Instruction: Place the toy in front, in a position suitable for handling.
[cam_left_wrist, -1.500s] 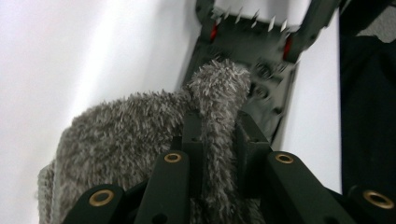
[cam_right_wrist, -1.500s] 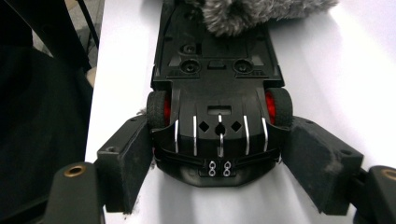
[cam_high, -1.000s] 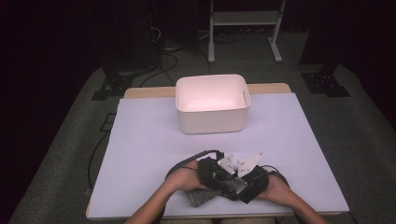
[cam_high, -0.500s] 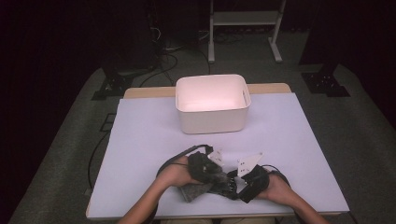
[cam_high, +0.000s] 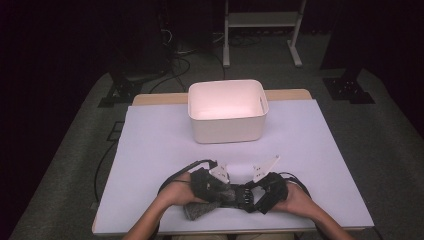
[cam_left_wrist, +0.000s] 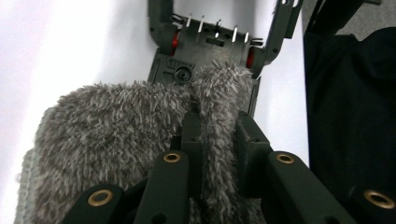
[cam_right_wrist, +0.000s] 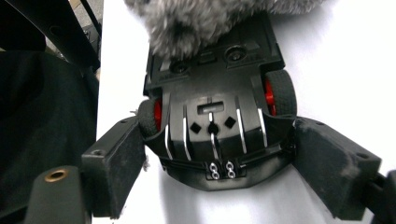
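Observation:
A grey fluffy cloth (cam_left_wrist: 107, 126) lies at the table's front edge and partly covers one end of an upturned black toy car (cam_right_wrist: 215, 93) with red wheel hubs. My left gripper (cam_left_wrist: 219, 128) is shut on a fold of the cloth (cam_high: 200, 210), pointing right toward the car (cam_left_wrist: 210, 51). My right gripper (cam_right_wrist: 224, 163) faces it from the right. Its jaws have just been opening, and they stand apart on either side of the car's other end without pressing on it. In the high view both grippers (cam_high: 220, 190) (cam_high: 250, 195) meet near the front edge.
A white plastic bin (cam_high: 226, 111) stands at the back middle of the pale table (cam_high: 150, 150). Cables loop from both grippers on the tabletop. A dark-clothed lap is just past the front edge (cam_left_wrist: 345, 116). Stands and cables sit on the floor beyond.
My left gripper has drawn a little to the left with the cloth, and more cloth now trails at the front left. The right hand has stayed where it was.

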